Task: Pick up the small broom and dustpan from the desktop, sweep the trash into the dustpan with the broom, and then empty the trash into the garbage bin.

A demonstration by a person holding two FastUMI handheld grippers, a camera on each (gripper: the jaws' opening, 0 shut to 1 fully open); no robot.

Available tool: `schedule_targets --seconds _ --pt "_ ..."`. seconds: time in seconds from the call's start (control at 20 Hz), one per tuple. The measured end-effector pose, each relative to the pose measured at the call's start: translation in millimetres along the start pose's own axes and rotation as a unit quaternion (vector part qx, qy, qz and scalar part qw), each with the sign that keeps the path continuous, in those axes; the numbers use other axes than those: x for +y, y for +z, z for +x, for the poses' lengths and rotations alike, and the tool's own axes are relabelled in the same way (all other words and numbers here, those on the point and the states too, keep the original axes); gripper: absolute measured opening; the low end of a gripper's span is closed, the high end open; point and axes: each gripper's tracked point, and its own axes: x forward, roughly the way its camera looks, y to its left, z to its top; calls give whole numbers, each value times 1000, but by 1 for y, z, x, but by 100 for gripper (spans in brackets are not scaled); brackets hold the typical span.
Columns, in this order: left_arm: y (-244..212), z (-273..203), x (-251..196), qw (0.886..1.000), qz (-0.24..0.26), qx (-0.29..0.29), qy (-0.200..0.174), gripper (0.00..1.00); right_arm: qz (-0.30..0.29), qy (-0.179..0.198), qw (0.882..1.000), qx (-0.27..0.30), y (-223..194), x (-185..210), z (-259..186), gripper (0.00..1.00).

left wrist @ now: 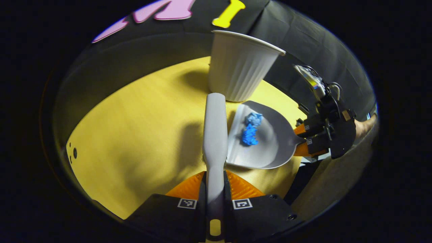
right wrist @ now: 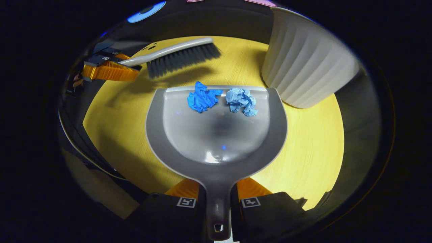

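In dustpan (right wrist: 216,135): two paper wads (right wrist: 203,98); bin (right wrist: 303,67) top cut off.

Broom handle (left wrist: 215,128): pale grey, plain.
Broom bristles (right wrist: 182,59): dark charcoal, nearly black.
Dustpan (right wrist: 216,148): mid grey outside, lighter glossy grey in the scoop, with a pale strip along the front lip.
Darker paper wad (right wrist: 202,98): saturated royal blue, crumpled.
Lighter paper wad (right wrist: 241,100): pale sky blue, crumpled.
Garbage bin (left wrist: 238,71): off-white, with vertical ribbing down its sides.
Surface (left wrist: 135,135): warm yellow with a faint wood grain, crossed by soft dark shadows.
Tool body markers (right wrist: 250,201): small black-and-white square patterns on a black housing.
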Motion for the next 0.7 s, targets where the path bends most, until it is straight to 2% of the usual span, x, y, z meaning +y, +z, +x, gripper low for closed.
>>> schedule_targets --seconds 0.15,0.35,0.55,0.6,0.65,0.7 --pt "-24 8 13 998 -44 -1 38 24 21 -8 1000 3 2 10 -24 34" --pt "-53 19 34 992 -105 -11 65 24 57 -23 998 2 2 16 -59 34" --pt "-64 21 39 989 -126 -21 70 24 94 -44 994 -13 11 14 -86 32" --pt "-63 20 41 989 -130 -24 69 24 103 -51 993 -17 10 13 -90 38" --pt "-66 17 44 989 -132 -26 67 24 111 -58 992 -18 10 11 -91 32" --pt "-66 16 45 989 -132 -27 65 24 117 -61 991 -19 12 10 -94 32"
